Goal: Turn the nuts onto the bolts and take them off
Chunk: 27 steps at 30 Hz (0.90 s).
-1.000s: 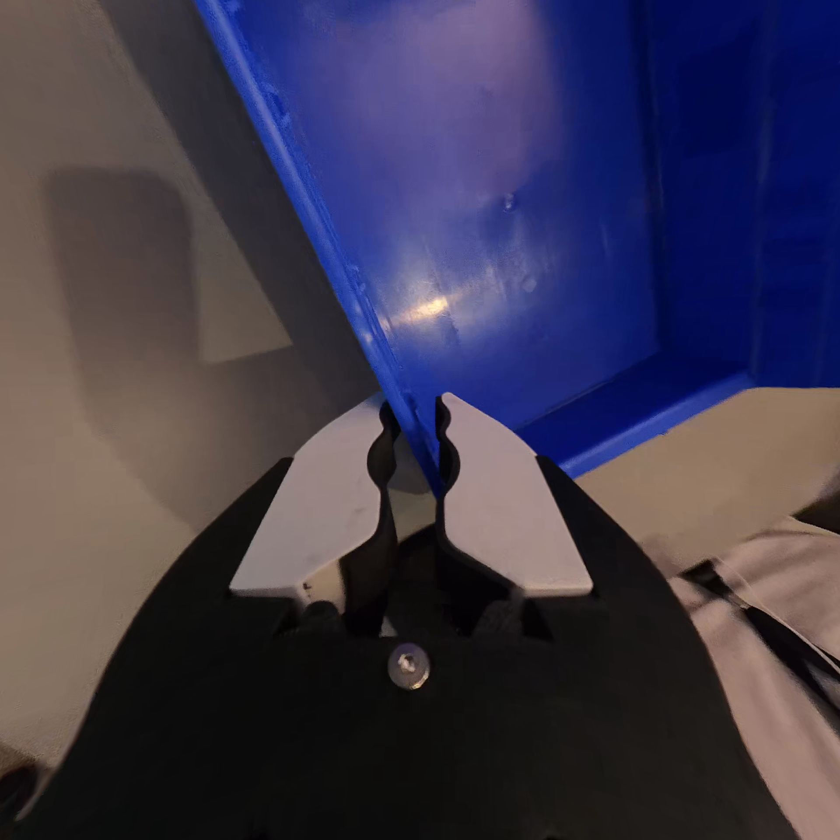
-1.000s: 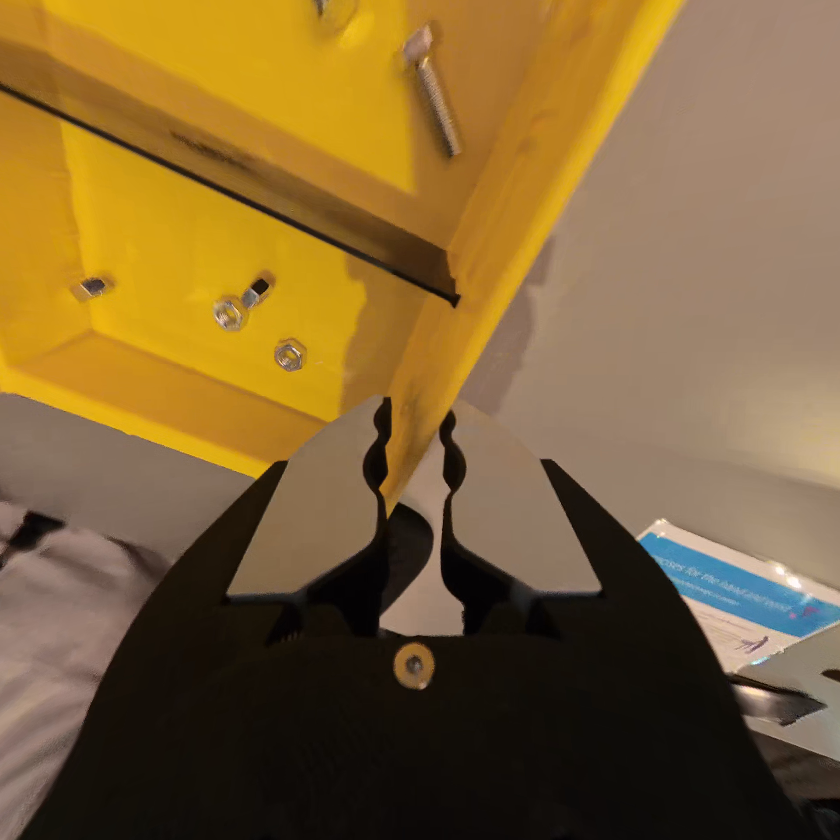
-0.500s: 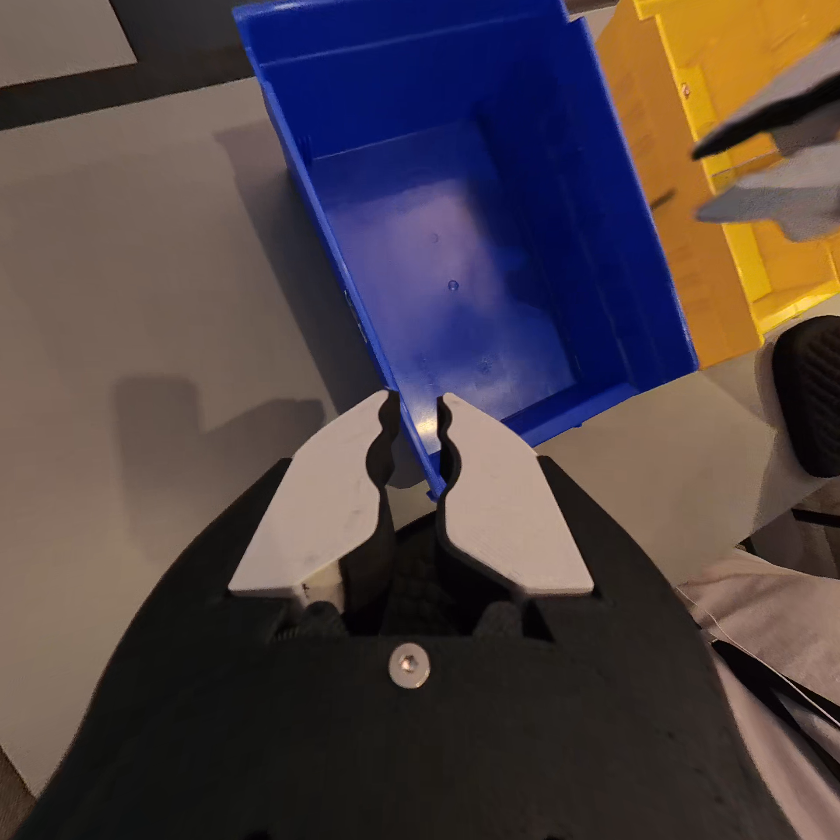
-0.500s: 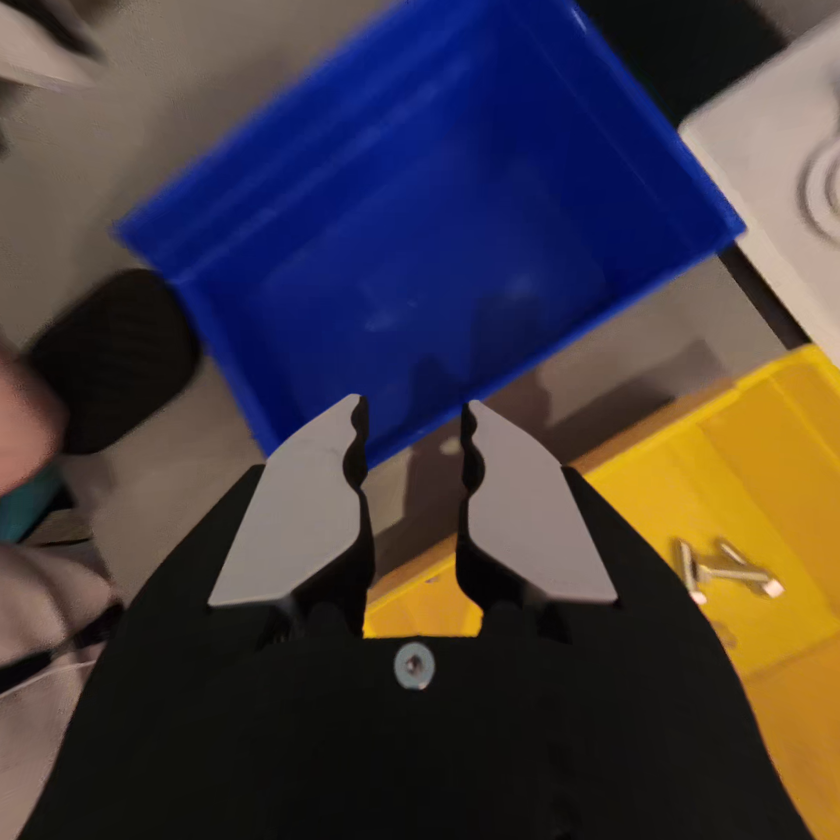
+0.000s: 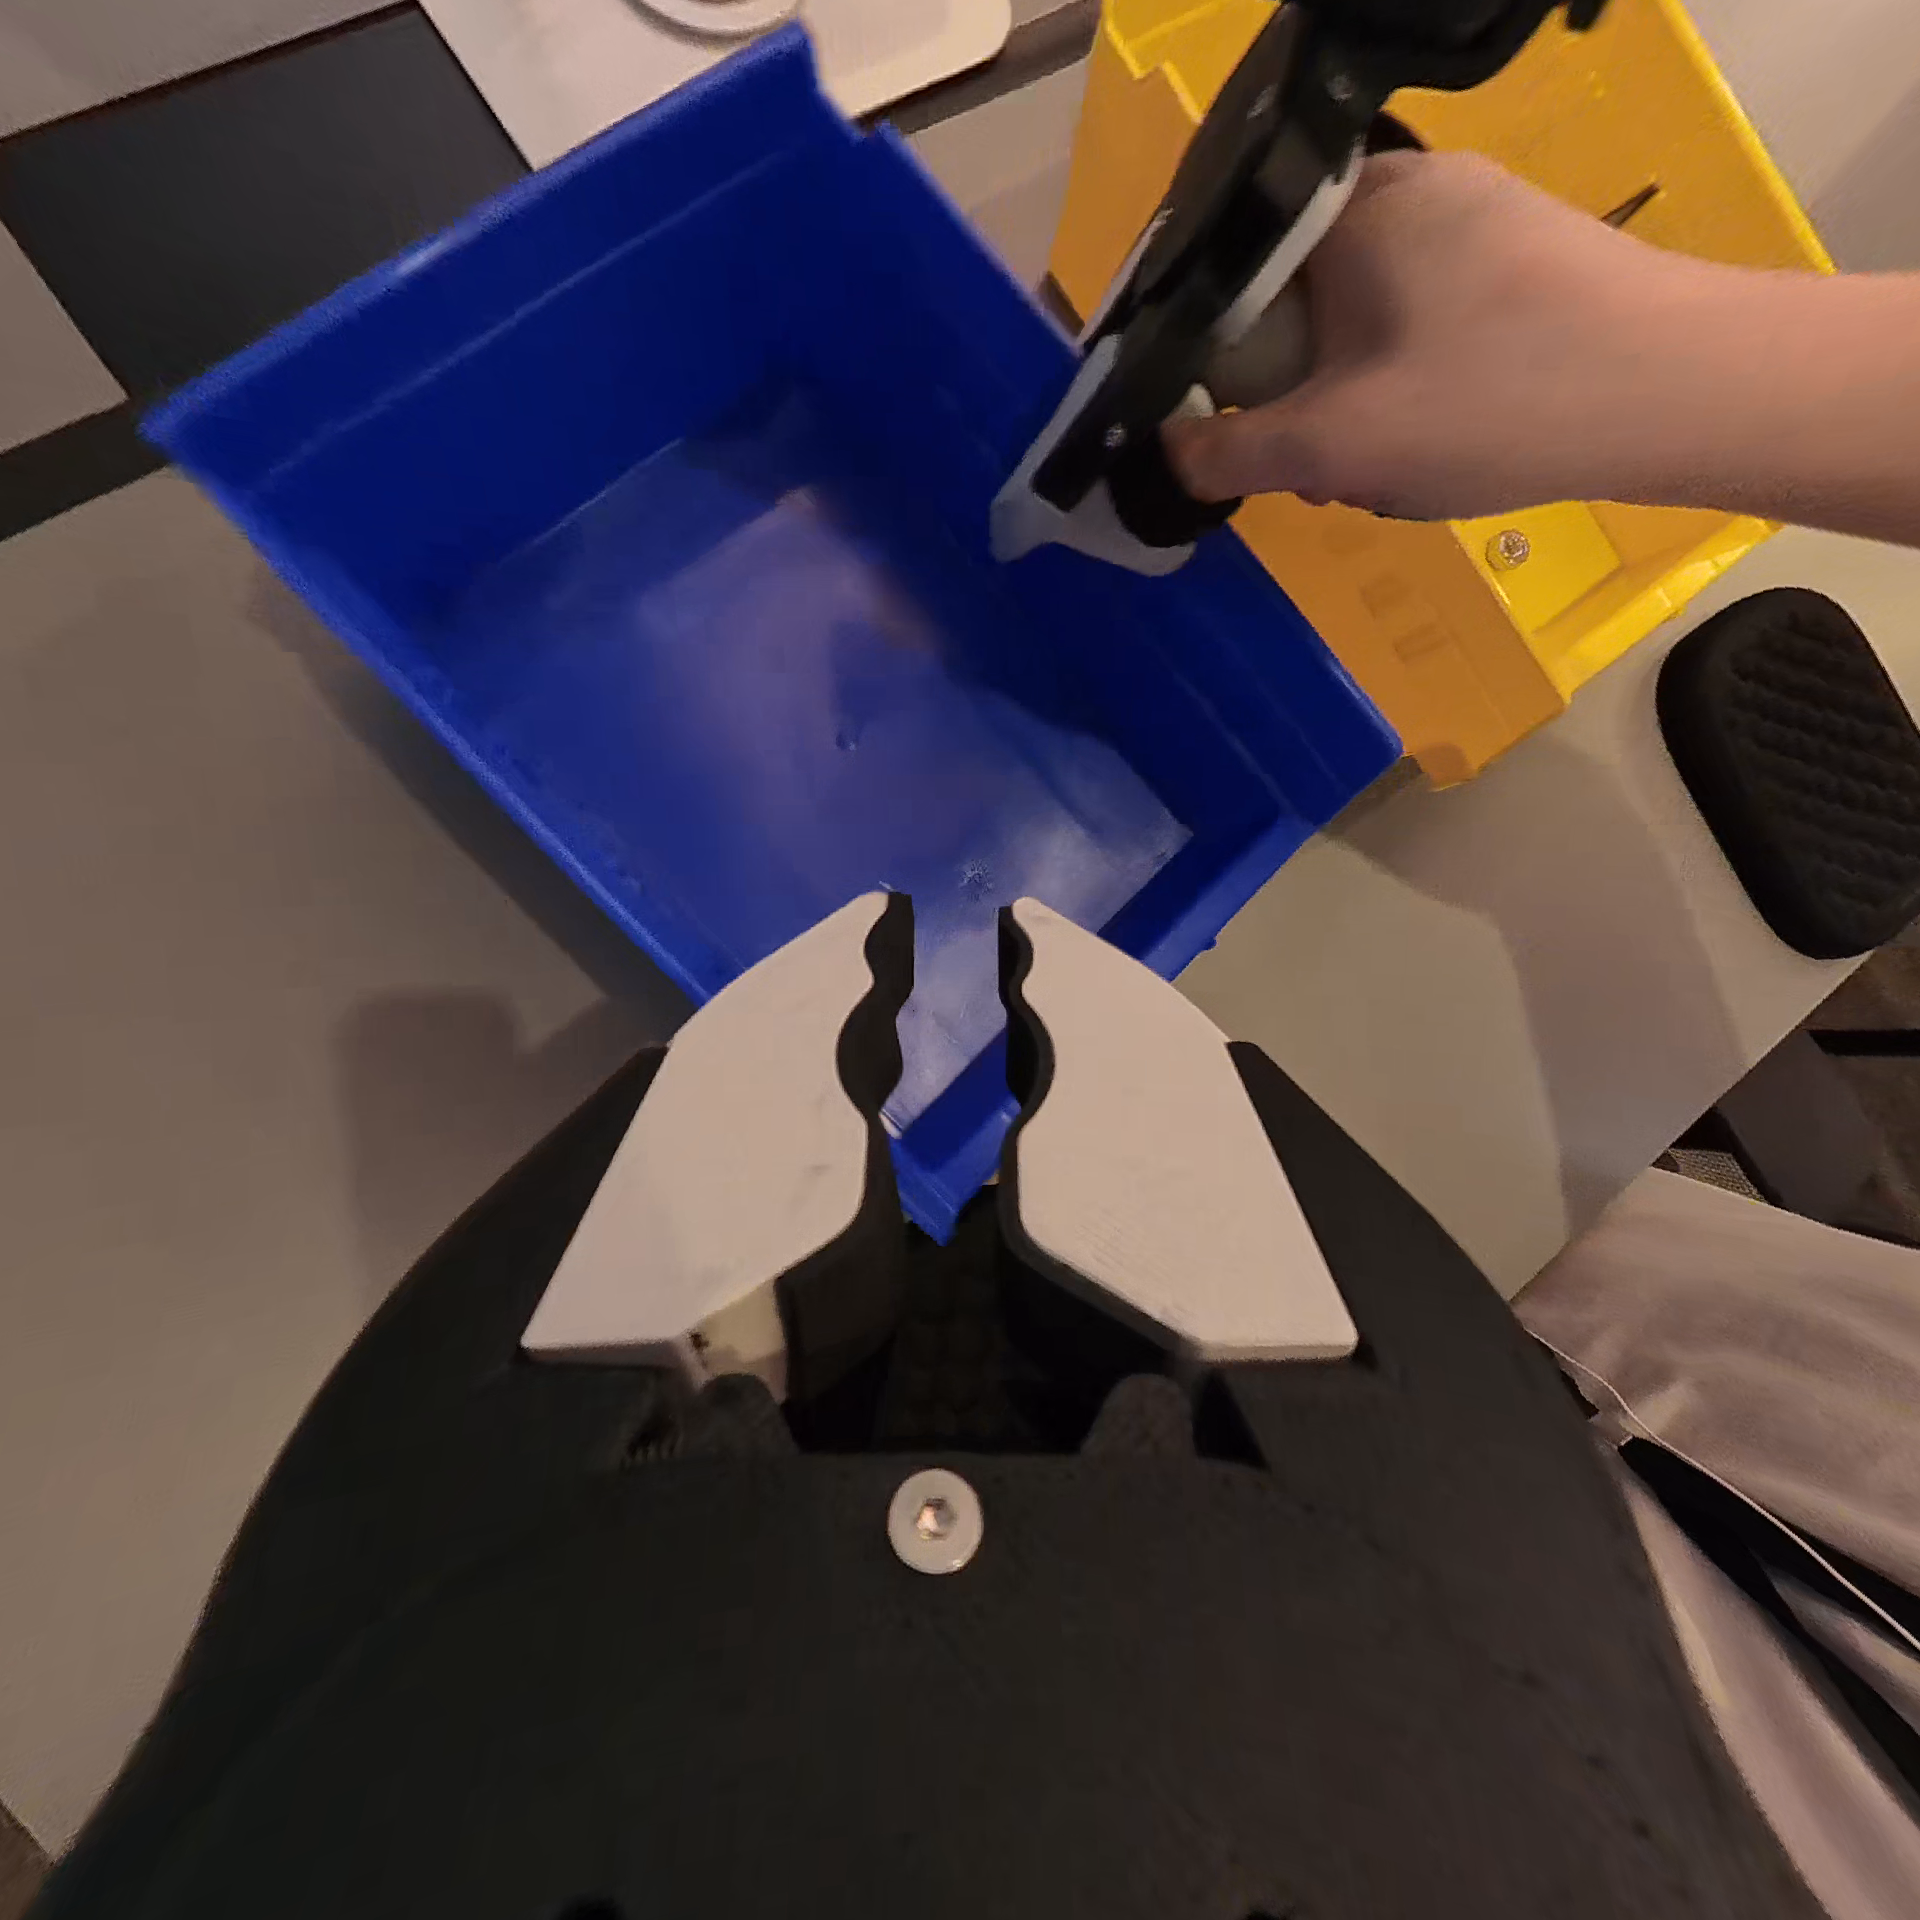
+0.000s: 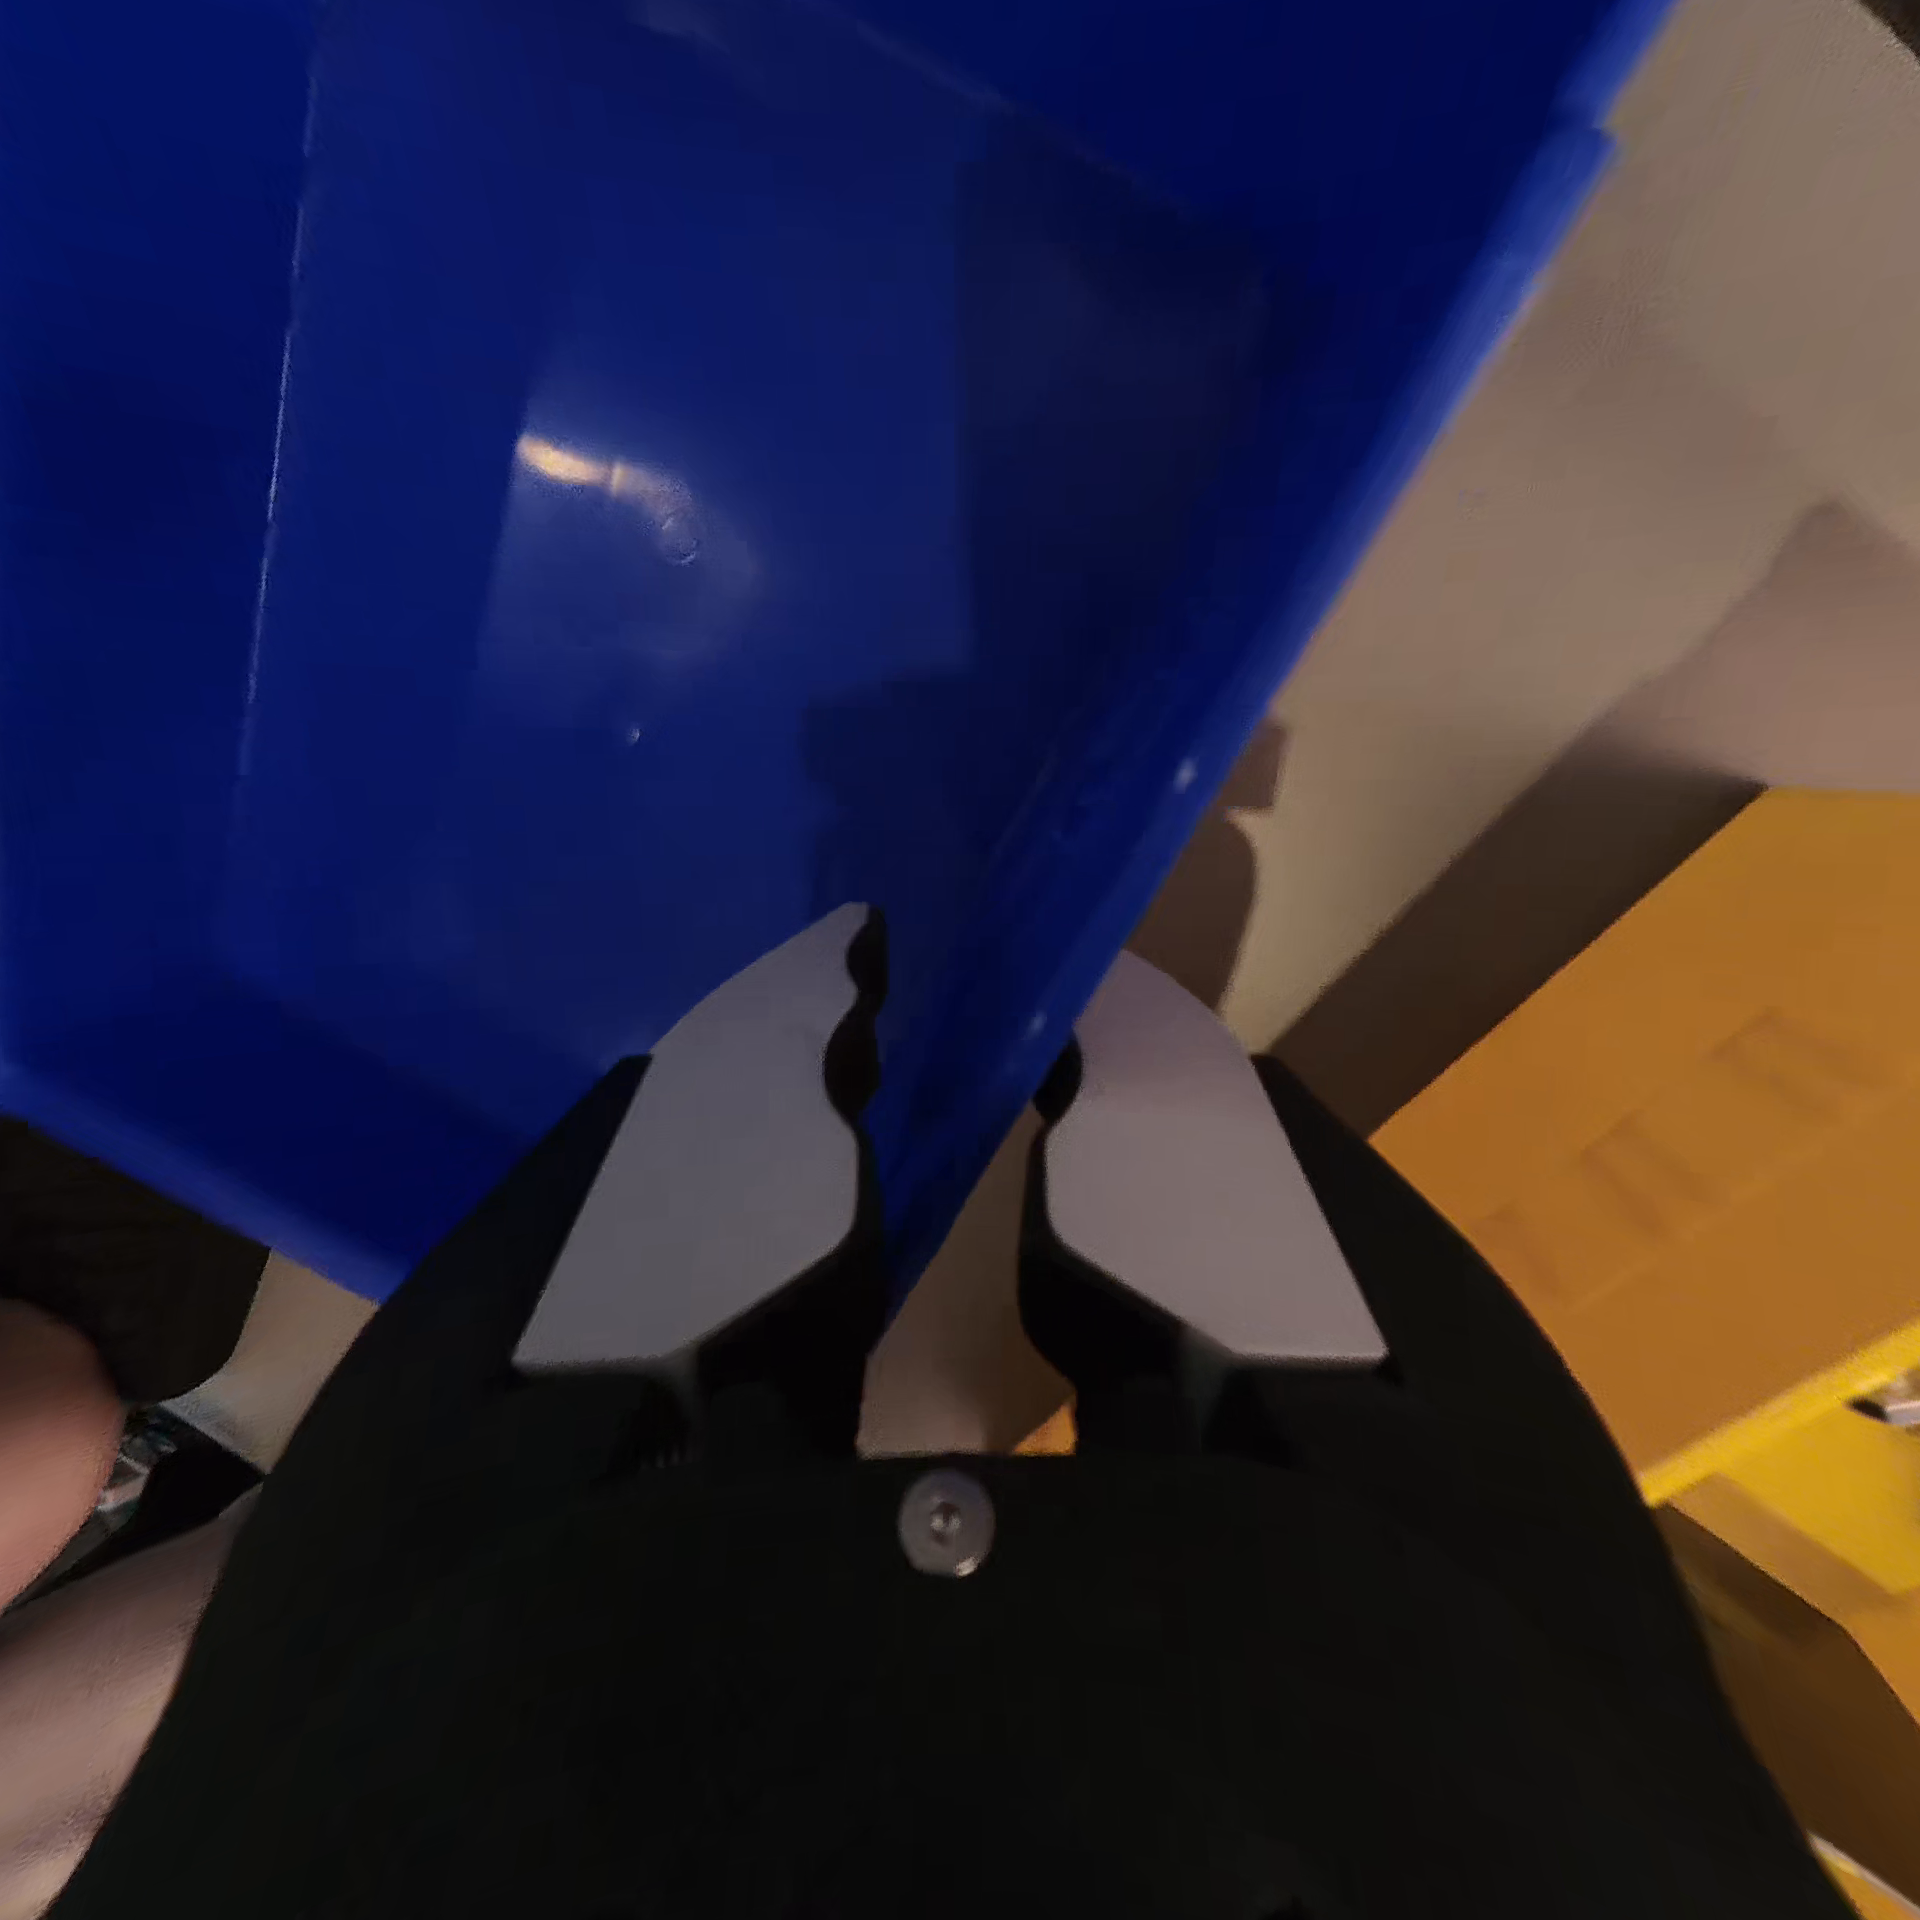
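An empty blue bin [image 5: 582, 312] stands on the table. My left gripper [image 5: 956, 914] sits at its near corner, jaws narrow, with the corner rim between them. My right gripper [image 5: 1039, 540], held by a hand [image 5: 1507, 343], straddles the bin's right wall. In the right wrist view the wall of the blue bin [image 6: 623, 416] runs between the jaws of the right gripper [image 6: 977, 945] and hides the right fingertip. A yellow bin [image 5: 1403, 644] stands right of the blue one, with one nut [image 5: 1509, 548] showing inside. It also shows in the right wrist view [image 6: 1662, 1143]. No bolt is clearly visible.
A black chair armrest [image 5: 1808, 769] lies off the table's right edge. A white plate-like pad [image 5: 914, 42] and a dark mat [image 5: 260, 177] lie at the back. Grey clothing [image 5: 1766, 1455] is at the lower right. Bare grey table [image 5: 260, 935] lies left of the blue bin. One gripper's finger ends stand about 20 centimeters off the other's.
My right gripper let go of the yellow bin's wall, swung over to the blue bin and narrowed around its right wall. My left gripper stayed at the bin's near corner while the bin turned in view.
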Each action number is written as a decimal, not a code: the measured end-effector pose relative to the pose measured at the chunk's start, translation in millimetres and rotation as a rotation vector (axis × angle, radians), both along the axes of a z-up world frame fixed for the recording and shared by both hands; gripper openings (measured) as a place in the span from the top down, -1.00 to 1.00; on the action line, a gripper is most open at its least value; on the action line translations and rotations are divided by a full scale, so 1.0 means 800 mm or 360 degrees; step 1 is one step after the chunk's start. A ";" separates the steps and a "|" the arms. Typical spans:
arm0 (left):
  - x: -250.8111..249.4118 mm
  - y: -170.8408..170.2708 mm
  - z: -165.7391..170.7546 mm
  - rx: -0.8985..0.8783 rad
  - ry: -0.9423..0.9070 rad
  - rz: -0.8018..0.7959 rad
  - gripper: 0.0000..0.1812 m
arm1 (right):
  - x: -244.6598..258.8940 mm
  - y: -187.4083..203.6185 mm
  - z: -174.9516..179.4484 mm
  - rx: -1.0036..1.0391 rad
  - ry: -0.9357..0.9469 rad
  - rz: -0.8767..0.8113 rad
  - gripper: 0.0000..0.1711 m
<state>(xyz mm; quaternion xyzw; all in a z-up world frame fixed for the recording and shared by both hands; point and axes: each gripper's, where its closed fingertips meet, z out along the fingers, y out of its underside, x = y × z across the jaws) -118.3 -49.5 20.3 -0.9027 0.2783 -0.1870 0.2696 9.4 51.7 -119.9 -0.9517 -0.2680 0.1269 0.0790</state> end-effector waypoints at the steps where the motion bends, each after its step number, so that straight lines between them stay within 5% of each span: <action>1: 0.000 -0.001 0.004 0.0022 -0.0008 -0.0004 0.83 | -0.005 0.002 0.001 -0.0032 -0.0001 0.0013 0.74; 3: 0.000 -0.002 0.017 0.0091 -0.0047 0.0005 0.83 | -0.016 0.005 0.004 -0.0122 0.0011 0.0027 0.88; 8: -0.012 -0.009 0.078 0.0411 -0.0248 0.0093 0.80 | -0.046 0.003 0.041 -0.0130 -0.0204 0.0323 0.89; 15: -0.036 -0.056 0.200 0.1003 -0.0806 0.0287 0.48 | -0.030 0.003 0.202 0.0038 -0.0304 0.0521 0.91; 22: -0.007 -0.108 0.236 0.1225 -0.0893 0.0183 0.25 | 0.199 0.029 0.377 0.0270 -0.0193 -0.0052 0.92; 27: 0.075 -0.094 0.180 0.0953 -0.0625 -0.0046 0.22 | 0.468 -0.008 0.430 0.0435 -0.0147 -0.0777 0.92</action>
